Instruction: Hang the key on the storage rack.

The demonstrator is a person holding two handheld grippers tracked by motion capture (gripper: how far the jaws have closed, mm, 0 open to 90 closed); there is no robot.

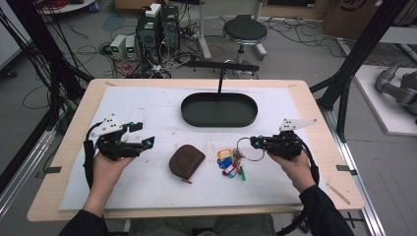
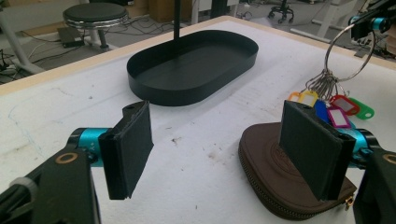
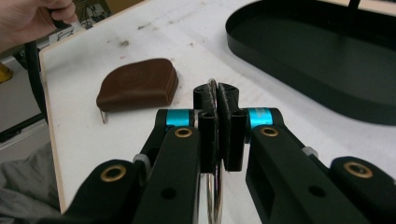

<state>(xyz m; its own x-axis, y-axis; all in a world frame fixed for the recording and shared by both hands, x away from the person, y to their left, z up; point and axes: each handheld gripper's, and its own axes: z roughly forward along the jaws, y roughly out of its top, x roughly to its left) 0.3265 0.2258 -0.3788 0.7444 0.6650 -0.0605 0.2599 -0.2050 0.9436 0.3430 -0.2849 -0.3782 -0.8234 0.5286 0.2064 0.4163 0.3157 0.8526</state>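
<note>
the right tongs [image 1: 253, 142] are clenched on the metal key ring [image 1: 247, 148], their two black jaws pressed flat together with the thin wire of the ring pinched between them, as the right gripper view shows close up. from the ring hangs a bunch of coloured key tags [image 1: 229, 162], orange, yellow, blue, pink and green; in the high view the tags lie against the white mat [image 1: 133, 108] on the bench [image 1: 319, 128], right of centre and near the person, while the ring stands tilted above them.

the left tongs [image 1: 145, 135] are released, the jaws standing wide apart with nothing between them, held over the left part of the mat. in the left gripper view the brown zip pouch [image 2: 275, 179] lies just behind the right-hand jaw.

the pouch rests flat on the mat between the two tongs, just left of the tags and apart from them. the black oval tray [image 1: 219, 118] sits on the far side of the mat, well beyond both.
</note>
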